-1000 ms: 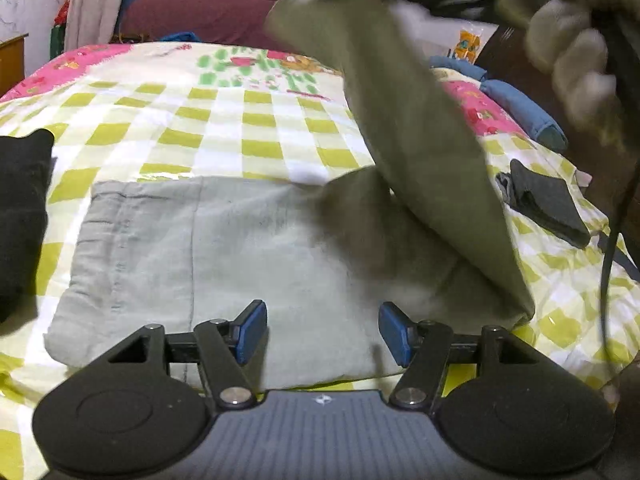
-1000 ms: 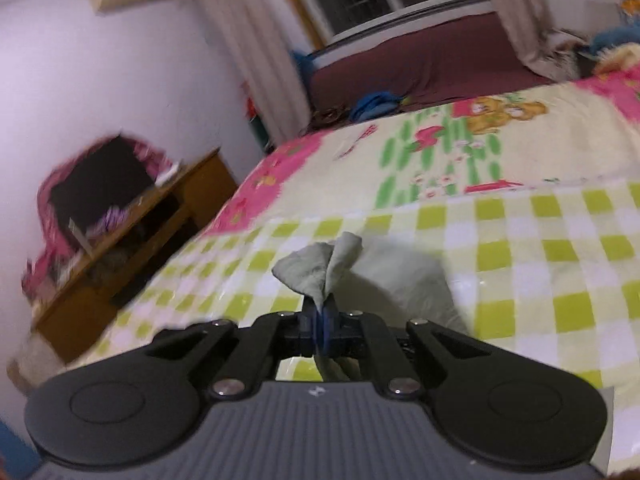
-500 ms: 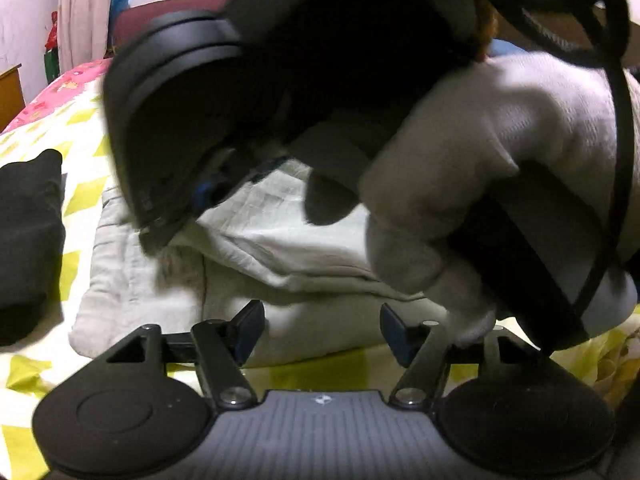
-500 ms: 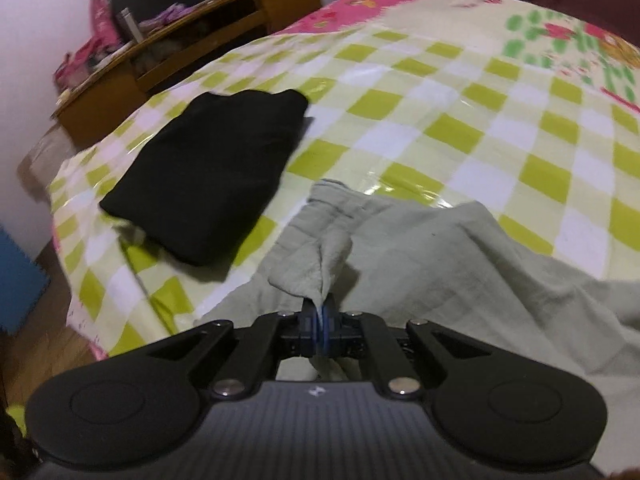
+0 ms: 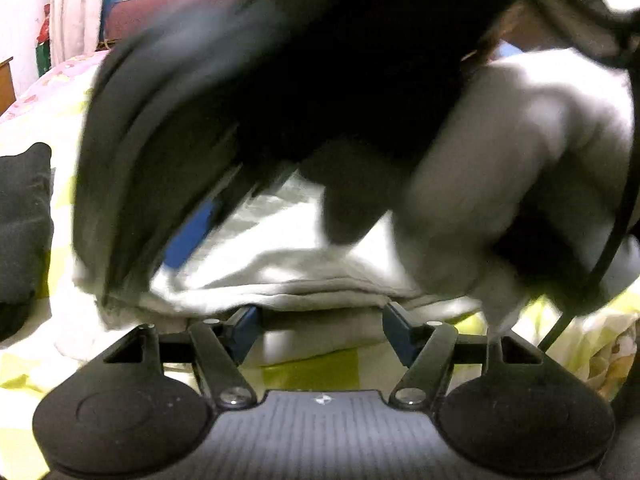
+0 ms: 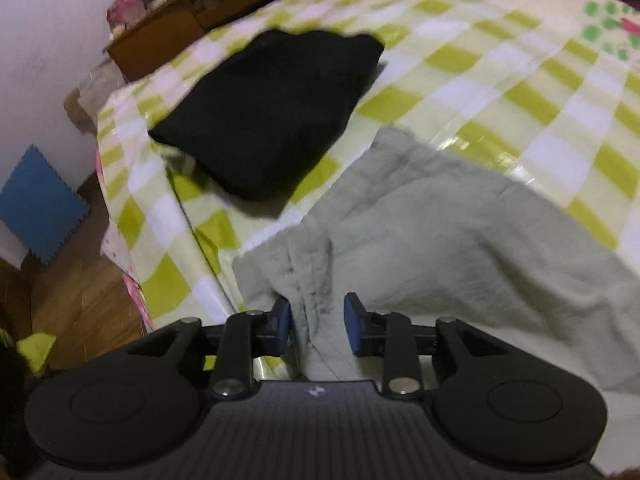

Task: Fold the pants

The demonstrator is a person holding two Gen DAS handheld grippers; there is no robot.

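Right gripper [image 6: 316,322] jaws opening, a fold of the pants [image 6: 460,232] loose between them, near the bed's [image 6: 500,92] corner. Left gripper [image 5: 318,330] jaws wide, empty, at the pants' near edge. I judge the right nearer for the next regrip.

Pale grey-green pants [image 6: 460,232], plain and unpatterned, on a bed sheet [image 6: 500,68] checked in lime green, white and cream, with pink and green cartoon prints towards the far end. Solid black folded garment [image 6: 272,108] beside them. Black gripper bodies with blue pads [image 6: 354,322]. Light grey glove [image 5: 500,184]. Blue foam mat [image 6: 38,204] on brown wooden floor [image 6: 76,292].
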